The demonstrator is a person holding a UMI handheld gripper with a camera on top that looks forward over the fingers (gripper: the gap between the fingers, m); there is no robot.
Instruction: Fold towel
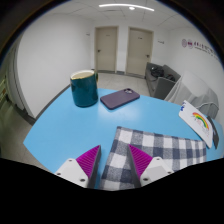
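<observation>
Checked towel (165, 150) lies flat on the blue table (60, 125), near edge just ahead of the gripper (115, 160) and running partly between the fingers. Fingers apart, nothing pinched; looks lined up to take the near hem. Mug (83, 88) and phone (119, 97) sit beyond, clear of the fold path. Card with rainbow print (199, 123) touches the towel's far corner, may snag.

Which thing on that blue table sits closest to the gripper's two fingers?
The checked towel, lying right at the open gripper; the mug and phone sit farther off.
</observation>
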